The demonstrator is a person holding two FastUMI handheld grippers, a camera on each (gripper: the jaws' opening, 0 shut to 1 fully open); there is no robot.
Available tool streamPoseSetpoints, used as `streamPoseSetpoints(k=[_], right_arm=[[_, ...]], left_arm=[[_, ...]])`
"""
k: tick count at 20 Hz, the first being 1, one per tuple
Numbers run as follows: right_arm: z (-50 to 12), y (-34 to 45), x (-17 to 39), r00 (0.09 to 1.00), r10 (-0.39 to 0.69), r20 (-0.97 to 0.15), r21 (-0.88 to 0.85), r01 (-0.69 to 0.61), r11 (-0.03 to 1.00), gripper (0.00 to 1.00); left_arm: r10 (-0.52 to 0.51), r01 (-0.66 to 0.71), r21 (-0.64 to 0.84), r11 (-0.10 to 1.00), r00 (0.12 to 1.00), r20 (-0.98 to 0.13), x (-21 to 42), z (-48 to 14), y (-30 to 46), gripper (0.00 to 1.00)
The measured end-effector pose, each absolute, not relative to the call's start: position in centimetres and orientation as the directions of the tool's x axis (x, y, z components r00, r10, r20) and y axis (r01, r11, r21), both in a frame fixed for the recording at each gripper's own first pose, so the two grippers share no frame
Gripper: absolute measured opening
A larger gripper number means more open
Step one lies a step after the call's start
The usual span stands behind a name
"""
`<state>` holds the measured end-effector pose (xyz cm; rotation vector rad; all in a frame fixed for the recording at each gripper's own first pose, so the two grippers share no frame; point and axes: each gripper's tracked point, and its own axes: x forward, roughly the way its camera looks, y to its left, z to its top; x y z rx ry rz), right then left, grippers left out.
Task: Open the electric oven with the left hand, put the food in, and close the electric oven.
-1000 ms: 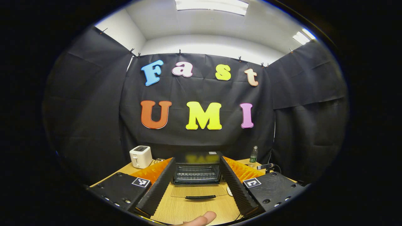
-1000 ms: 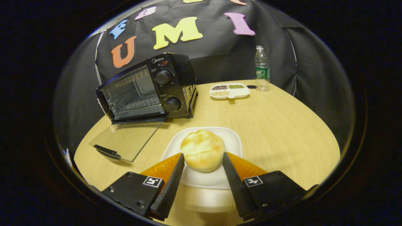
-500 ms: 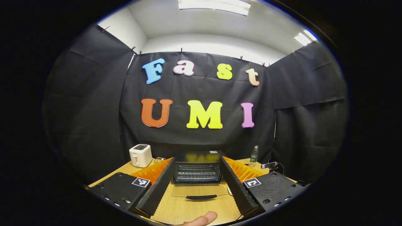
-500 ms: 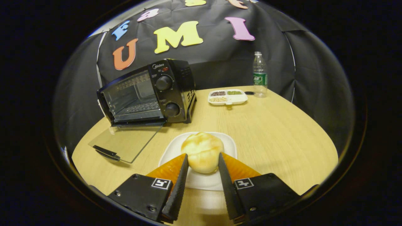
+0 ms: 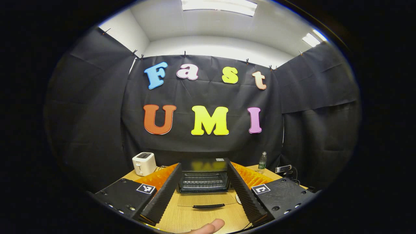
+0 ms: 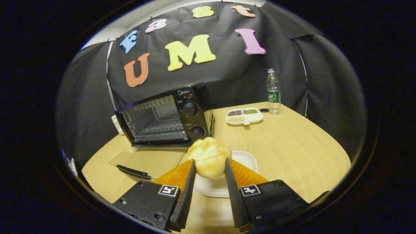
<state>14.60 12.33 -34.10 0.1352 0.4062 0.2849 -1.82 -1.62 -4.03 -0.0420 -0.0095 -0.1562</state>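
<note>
**Bun gripped above plate; toaster oven open**

Right gripper: lower centre of the right gripper view; both fingers press on the sides of a round golden bread bun, which sits raised above a white square plate on the light wooden table.

Toaster oven: black, left of centre in the right gripper view; glass door folded down flat onto the table, dark handle at its near edge; wire rack visible inside; two knobs on its right panel.

Left gripper: bottom of the left gripper view; fingers spread wide with nothing between them, pointing at the oven, whose lowered door lies in the gap; a fingertip shows at the bottom edge.

Other items: divided white snack tray and clear plastic bottle, upper right of the table in the right gripper view; white toaster, lower left of the left gripper view.
</note>
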Motion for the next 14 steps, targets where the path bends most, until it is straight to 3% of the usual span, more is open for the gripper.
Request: streamPoseSetpoints(k=[6, 7, 11, 13, 14], right_arm=[[-29.6, 21.2, 13.9, 0.830, 0.469, -0.302, 0.426, -0.323, 0.845, 0.55], [-28.9, 22.5, 14.1, 0.827, 0.484, -0.286, 0.465, -0.322, 0.825, 0.51], [-28.6, 26.8, 16.4, 0.841, 0.476, -0.256, 0.615, -0.239, 0.752, 0.55], [-29.6, 28.6, 17.7, 0.842, 0.460, -0.281, 0.636, -0.195, 0.747, 0.51], [-30.2, 29.5, 18.4, 0.842, 0.452, -0.294, 0.644, -0.175, 0.745, 0.55]], left_arm=[[-0.127, 0.128, -0.038, 0.991, 0.992, 0.021, -1.5, -3.0, 1.0, 0.92], [-0.120, 0.120, -0.038, 0.992, 0.993, 0.021, -1.4, -2.9, 1.6, 0.92], [-0.098, 0.098, -0.036, 0.994, 0.995, 0.023, -1.0, -2.8, 3.4, 0.92], [-0.090, 0.090, -0.037, 0.995, 0.996, 0.016, -0.8, -3.0, 4.2, 0.92], [-0.083, 0.083, -0.039, 0.996, 0.997, 0.009, -0.6, -3.3, 4.5, 0.92]])
